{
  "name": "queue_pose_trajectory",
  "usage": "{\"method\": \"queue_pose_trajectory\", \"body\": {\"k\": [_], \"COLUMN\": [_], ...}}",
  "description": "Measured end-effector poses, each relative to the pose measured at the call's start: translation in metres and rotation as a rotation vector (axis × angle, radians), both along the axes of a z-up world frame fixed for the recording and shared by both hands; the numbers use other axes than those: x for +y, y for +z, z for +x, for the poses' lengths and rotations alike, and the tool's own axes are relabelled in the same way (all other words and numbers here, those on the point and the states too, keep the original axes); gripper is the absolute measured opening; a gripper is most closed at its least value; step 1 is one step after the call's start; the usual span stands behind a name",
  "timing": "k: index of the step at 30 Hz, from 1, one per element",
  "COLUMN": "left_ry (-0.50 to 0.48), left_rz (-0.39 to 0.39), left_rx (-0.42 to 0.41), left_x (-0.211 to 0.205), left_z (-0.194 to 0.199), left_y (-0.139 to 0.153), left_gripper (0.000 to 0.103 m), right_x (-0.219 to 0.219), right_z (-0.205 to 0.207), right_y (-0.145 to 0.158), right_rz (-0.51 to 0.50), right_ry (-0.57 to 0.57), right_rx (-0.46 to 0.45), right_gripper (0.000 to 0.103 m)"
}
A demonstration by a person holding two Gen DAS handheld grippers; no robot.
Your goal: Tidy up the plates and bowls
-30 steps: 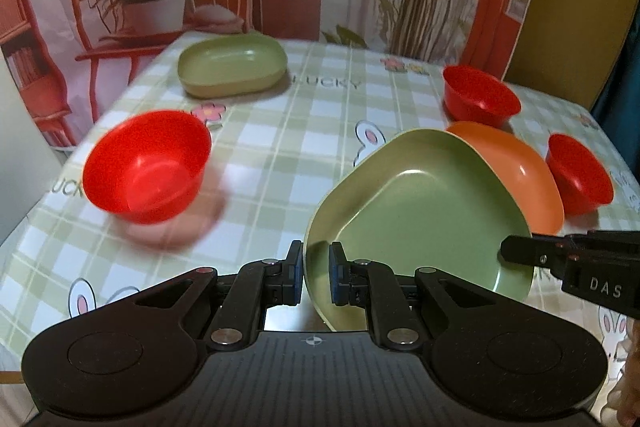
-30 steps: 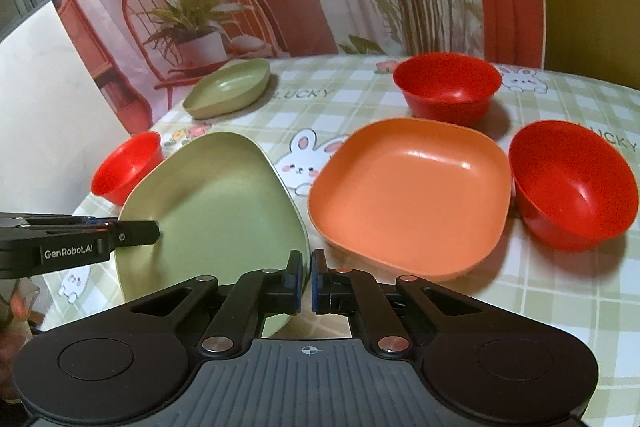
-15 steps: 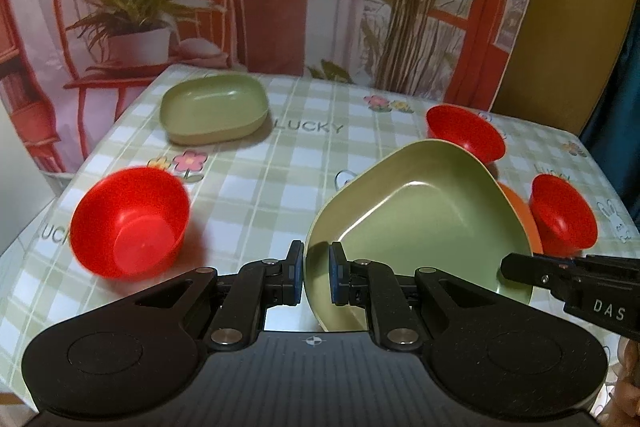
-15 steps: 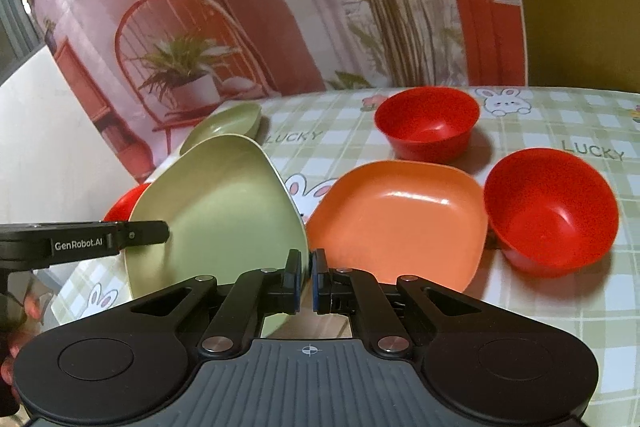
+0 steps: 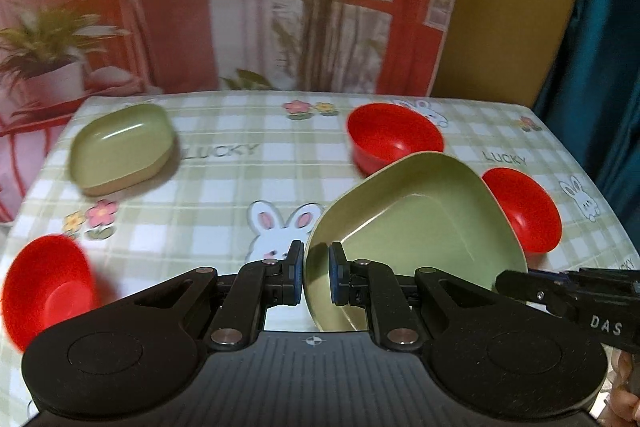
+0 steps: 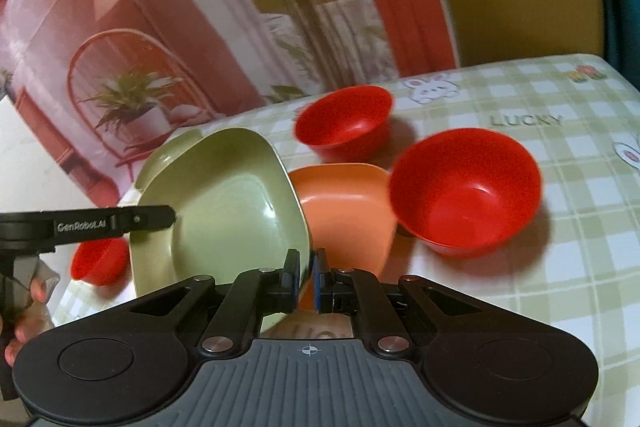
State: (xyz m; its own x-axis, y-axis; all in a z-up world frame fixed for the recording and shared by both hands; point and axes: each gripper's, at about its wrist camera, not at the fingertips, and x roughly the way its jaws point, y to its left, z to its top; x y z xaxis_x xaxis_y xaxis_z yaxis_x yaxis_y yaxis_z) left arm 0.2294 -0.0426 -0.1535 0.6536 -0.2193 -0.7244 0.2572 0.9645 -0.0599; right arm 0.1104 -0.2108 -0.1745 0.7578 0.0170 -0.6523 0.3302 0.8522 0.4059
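- Right now we hold the green plate [image 5: 416, 227] off the desk [image 5: 248, 187] with both claws: the left claw [image 5: 316, 267] is clamped on the near left rim, and the right claw [image 6: 306, 277] is clamped on the near right rim. The plate is tilted and hangs partly over the orange plate [image 6: 344, 203].
- Each grip takes only a thin edge, so if one hand moves faster than the other, we judge the rim could twist out of a claw and the plate could drop.
- Smooth plastic looks slippery; a loose squeeze on either side would let the plate pivot down on the remaining claw.
- Just beside the orange plate sits a large red bowl [image 6: 464, 187], with a second red bowl [image 6: 344, 125] behind it. A low or wide swing could knock either one and send it sliding across the desk.
- If we lower the green plate while it is tipped, one corner could land first, catch the orange plate's rim and shove it instead of nesting.
- Further off lie another green plate [image 5: 120, 147] and a third red bowl [image 5: 44, 287] near the left edge of the desk; a careless sweep of the left hand could push that bowl off.
- Both views are blurred, so we cannot tell how much clearance lies under the plate.
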Motion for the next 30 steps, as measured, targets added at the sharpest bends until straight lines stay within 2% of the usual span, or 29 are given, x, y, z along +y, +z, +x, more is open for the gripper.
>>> {"method": "queue_pose_trajectory", "body": {"k": [12, 30], "left_ry": [-0.086, -0.138], "left_rz": [0.049, 0.085], "left_rx": [0.038, 0.039], "left_x": [-0.032, -0.058], "left_z": [0.047, 0.08], "left_y": [-0.026, -0.046], "left_gripper": [0.015, 0.021], "right_x": [-0.013, -0.02], "right_z": [0.001, 0.01], "right_y": [-0.012, -0.018], "right_rz": [0.036, 0.049], "right_ry": [-0.043, -0.072], "right_rx": [0.034, 0.07], "right_gripper": [0.012, 0.016]}}
